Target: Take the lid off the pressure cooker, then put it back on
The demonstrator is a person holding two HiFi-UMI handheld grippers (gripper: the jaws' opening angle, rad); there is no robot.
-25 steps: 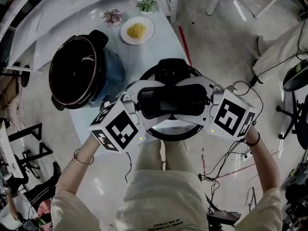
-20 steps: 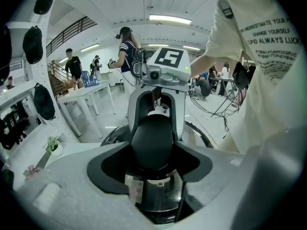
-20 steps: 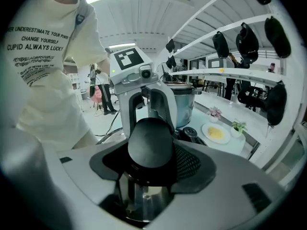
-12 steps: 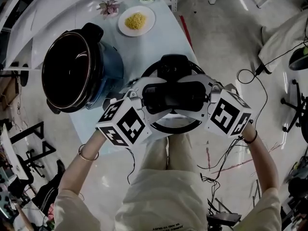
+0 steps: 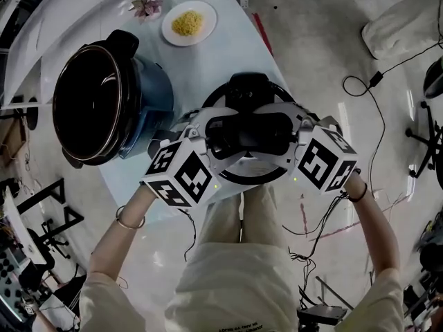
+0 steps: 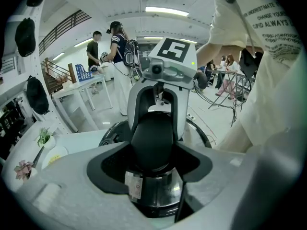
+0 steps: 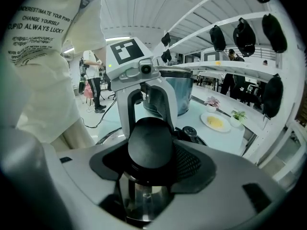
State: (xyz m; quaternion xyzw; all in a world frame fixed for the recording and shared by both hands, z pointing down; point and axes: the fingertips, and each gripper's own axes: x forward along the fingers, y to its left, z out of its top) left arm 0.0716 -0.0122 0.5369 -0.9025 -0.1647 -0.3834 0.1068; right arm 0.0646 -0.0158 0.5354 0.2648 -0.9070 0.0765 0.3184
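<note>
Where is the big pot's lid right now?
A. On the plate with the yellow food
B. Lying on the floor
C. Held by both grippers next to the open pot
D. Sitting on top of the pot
C: the left gripper and the right gripper are both clamped on the black handle of the lid, and the cooker stands open beside it.
</note>
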